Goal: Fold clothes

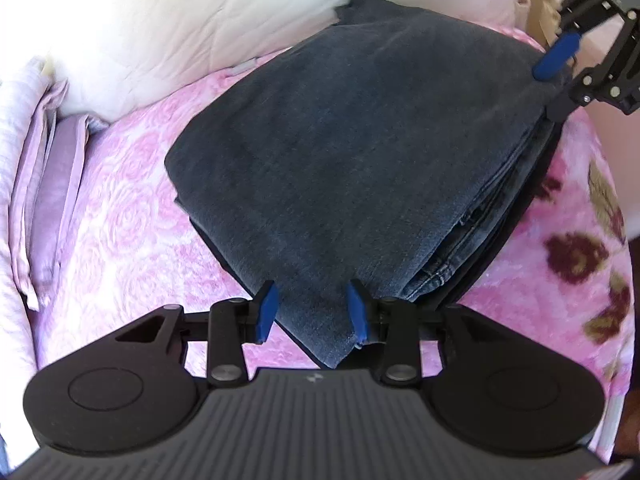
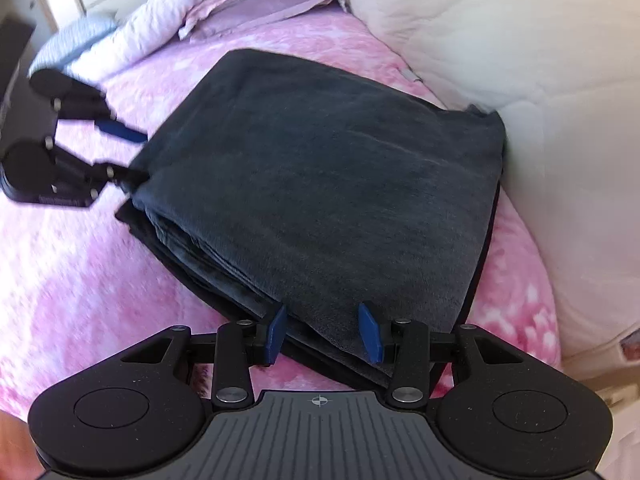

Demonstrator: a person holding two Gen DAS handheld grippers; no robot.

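Observation:
A pair of dark blue jeans point(image 1: 352, 152) lies folded in a thick stack on the pink floral bedspread point(image 1: 132, 216). My left gripper point(image 1: 312, 312) is open, its blue pads either side of the near corner of the jeans. It also shows in the right wrist view point(image 2: 132, 156) at the stack's left corner. My right gripper point(image 2: 324, 334) is open at the jeans point(image 2: 320, 184), straddling their near edge. It also shows in the left wrist view point(image 1: 554, 80) at the far right corner of the stack.
A white quilted duvet point(image 1: 200, 20) lies bunched behind the jeans. Folded lilac and pink linens point(image 1: 44, 176) are stacked at the bed's left side. A flowered blanket point(image 1: 588, 256) lies to the right.

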